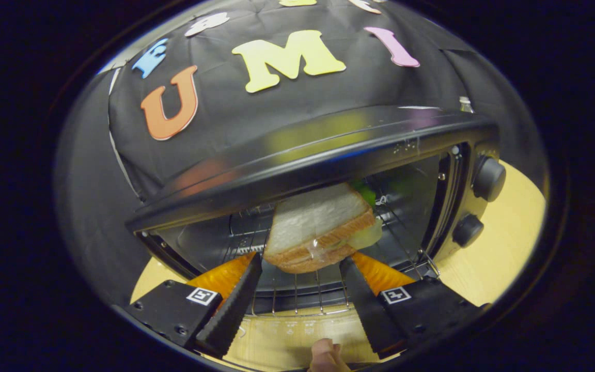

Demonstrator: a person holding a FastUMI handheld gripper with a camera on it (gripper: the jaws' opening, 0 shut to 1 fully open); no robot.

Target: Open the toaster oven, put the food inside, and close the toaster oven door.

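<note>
2 fingers (235,299) of the gripper (300,266) reach forward and slightly upward into the mouth of the toaster oven (328,155), and the whole view is tilted, so the oven leans down to the left. The jaws are clamped on the sandwich (318,227): each fingertip presses a lower corner of it, one on either side. The sandwich is held between the fingertips just inside the oven's opening, above the wire rack (297,292); white bread faces upward, a brown crust runs along its near edge, and something green shows at its far right corner. Whether its underside touches the rack cannot be told.

Below the rack, the open door (297,330) lies flat between the fingers, pale wood showing through its glass. A fingertip of a person's hand (326,356) shows at the near edge of the door.

2 dark knobs (487,178) sit one above the other on the oven's right panel. The oven stands on a light wooden tabletop (504,243), with the booth's black cloth wall (277,103) directly behind it.
</note>
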